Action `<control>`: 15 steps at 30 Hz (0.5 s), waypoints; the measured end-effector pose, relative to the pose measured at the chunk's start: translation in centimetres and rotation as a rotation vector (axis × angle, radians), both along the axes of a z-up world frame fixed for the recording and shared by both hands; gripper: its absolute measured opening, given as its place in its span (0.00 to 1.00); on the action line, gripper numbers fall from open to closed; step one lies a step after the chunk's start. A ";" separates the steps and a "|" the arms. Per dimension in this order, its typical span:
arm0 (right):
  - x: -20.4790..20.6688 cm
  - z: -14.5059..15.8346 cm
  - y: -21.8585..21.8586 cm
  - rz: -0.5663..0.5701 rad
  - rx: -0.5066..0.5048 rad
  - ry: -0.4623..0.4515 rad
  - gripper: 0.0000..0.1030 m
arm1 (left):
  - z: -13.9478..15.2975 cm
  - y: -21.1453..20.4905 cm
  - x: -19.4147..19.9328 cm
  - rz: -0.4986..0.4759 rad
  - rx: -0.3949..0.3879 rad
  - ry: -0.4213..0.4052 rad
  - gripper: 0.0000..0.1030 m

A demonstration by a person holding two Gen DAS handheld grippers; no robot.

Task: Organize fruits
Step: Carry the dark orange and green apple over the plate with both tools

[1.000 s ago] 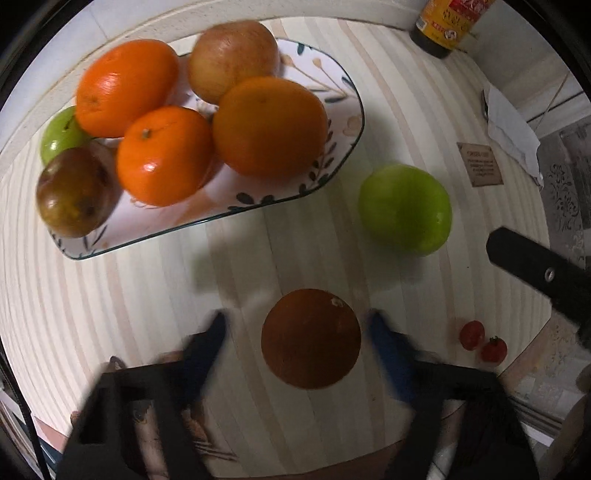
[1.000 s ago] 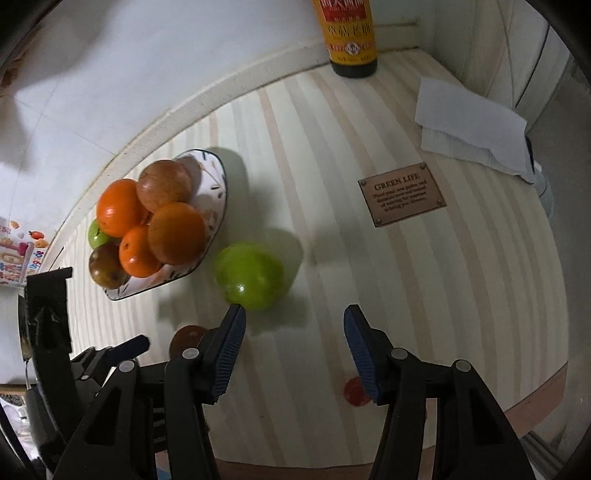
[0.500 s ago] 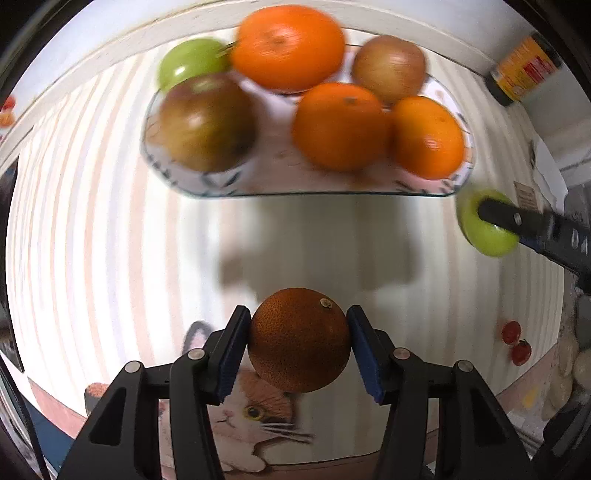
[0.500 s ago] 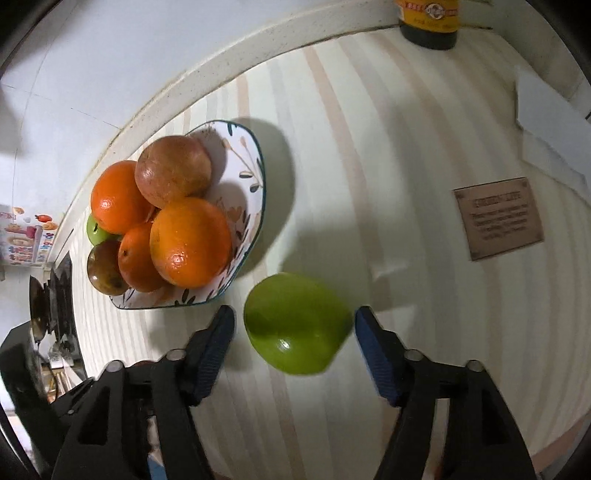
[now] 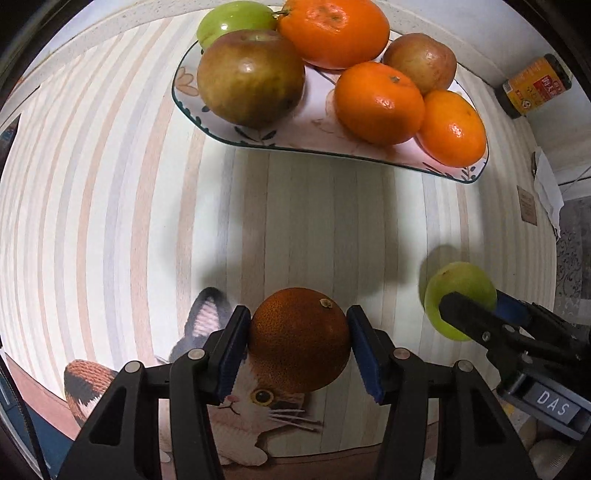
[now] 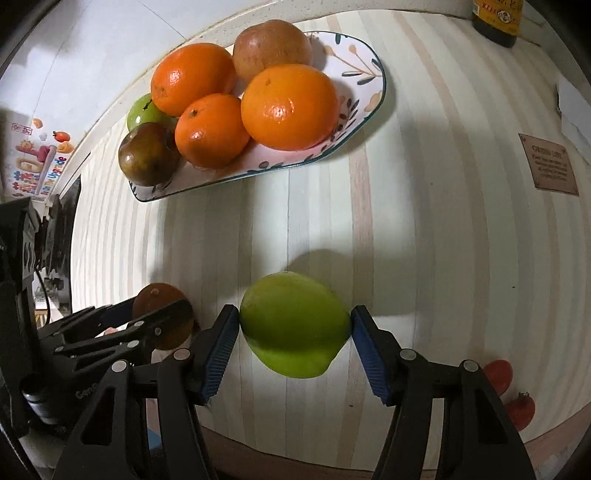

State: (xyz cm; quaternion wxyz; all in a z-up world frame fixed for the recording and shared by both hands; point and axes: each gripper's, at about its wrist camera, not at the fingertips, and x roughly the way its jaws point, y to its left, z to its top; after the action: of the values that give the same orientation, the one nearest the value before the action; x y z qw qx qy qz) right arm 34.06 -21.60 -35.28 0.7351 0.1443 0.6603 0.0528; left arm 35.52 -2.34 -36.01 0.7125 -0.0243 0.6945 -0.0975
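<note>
My left gripper (image 5: 299, 349) is shut on a dark brown-orange round fruit (image 5: 300, 338) and holds it above the striped table. My right gripper (image 6: 294, 341) is shut on a green fruit (image 6: 294, 325), also off the table. A patterned plate (image 5: 317, 118) at the far side holds three oranges, two brownish apples and a small green fruit. In the right wrist view the plate (image 6: 354, 110) is at the upper left and the left gripper (image 6: 147, 325) with its brown fruit (image 6: 157, 295) is at the left. In the left wrist view the green fruit (image 5: 461, 288) is at the right.
A dark sauce bottle (image 6: 496, 18) stands at the far edge by the wall. A small brown plaque (image 6: 552, 164) and a white cloth (image 5: 548, 188) lie to the right. Two cherry tomatoes (image 6: 509, 391) lie near the front right edge. A cat picture (image 5: 258, 402) is below the table's front edge.
My left gripper closed on the brown fruit and lifted it. My right gripper moved in to the green fruit, closed on it and lifted it.
</note>
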 end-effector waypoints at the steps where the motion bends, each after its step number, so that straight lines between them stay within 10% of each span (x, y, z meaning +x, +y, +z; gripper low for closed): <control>1: -0.1 0.0 0.1 0.001 -0.003 -0.003 0.64 | -0.1 0.2 0.1 -0.002 0.000 -0.001 0.50; 15: -0.9 1.4 -1.9 -0.053 0.046 -0.041 0.63 | 4.7 0.3 3.2 0.006 -0.092 -0.050 0.50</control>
State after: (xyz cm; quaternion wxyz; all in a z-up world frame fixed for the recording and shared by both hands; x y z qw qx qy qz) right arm 33.21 -23.49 -33.90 0.7461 0.1776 0.6396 0.0513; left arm 38.69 -2.03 -31.27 0.7280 -0.0567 0.6711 -0.1279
